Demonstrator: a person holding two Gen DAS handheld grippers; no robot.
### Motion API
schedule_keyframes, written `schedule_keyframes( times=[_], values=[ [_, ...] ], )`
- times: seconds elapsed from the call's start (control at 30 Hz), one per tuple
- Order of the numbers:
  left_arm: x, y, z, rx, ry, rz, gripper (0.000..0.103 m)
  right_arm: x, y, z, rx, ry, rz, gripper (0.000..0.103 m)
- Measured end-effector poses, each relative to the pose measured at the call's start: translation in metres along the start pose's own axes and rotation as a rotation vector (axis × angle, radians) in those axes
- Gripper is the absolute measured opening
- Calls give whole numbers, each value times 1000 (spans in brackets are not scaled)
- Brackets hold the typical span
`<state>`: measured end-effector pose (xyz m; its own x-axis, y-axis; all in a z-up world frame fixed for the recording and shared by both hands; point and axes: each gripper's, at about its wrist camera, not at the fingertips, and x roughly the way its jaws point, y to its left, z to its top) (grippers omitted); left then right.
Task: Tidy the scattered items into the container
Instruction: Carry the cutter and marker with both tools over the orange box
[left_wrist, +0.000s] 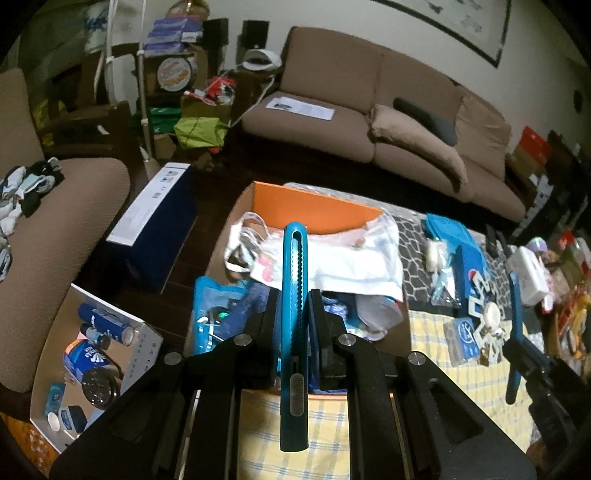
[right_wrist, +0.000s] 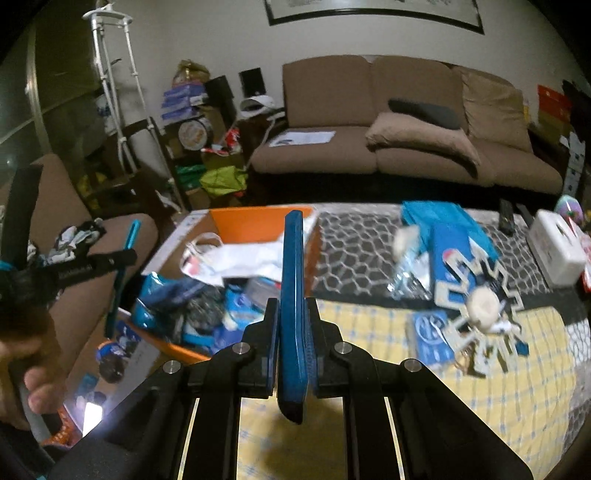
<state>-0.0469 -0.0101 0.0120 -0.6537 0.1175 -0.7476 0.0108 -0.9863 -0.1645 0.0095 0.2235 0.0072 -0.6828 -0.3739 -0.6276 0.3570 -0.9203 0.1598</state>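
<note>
My left gripper (left_wrist: 293, 314) is shut on a teal utility knife (left_wrist: 294, 295), held upright above the near edge of the orange cardboard box (left_wrist: 314, 206). The box holds a white plastic bag (left_wrist: 332, 258) and several blue packets. My right gripper (right_wrist: 293, 321) is shut on a dark blue flat bar (right_wrist: 293, 295), held upright over the yellow checked cloth (right_wrist: 369, 406) just right of the box (right_wrist: 251, 221). The right gripper also shows at the right edge of the left wrist view (left_wrist: 515, 332). The left gripper shows at the left of the right wrist view (right_wrist: 122, 273).
Scattered on the table to the right are a white snowflake ornament (right_wrist: 480, 306), a blue round-logo packet (right_wrist: 432, 332), a teal pouch (right_wrist: 439, 214) and a white box (right_wrist: 557, 243). A second open box of blue cans (left_wrist: 96, 350) stands low at the left. A brown sofa (left_wrist: 369, 110) stands behind.
</note>
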Motion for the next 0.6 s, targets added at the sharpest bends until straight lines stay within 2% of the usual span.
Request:
schedule_keyframes(
  times=[0.6],
  values=[
    [17, 39, 17, -68, 24, 37, 13, 52, 57, 54, -4, 13, 115, 11]
  ],
)
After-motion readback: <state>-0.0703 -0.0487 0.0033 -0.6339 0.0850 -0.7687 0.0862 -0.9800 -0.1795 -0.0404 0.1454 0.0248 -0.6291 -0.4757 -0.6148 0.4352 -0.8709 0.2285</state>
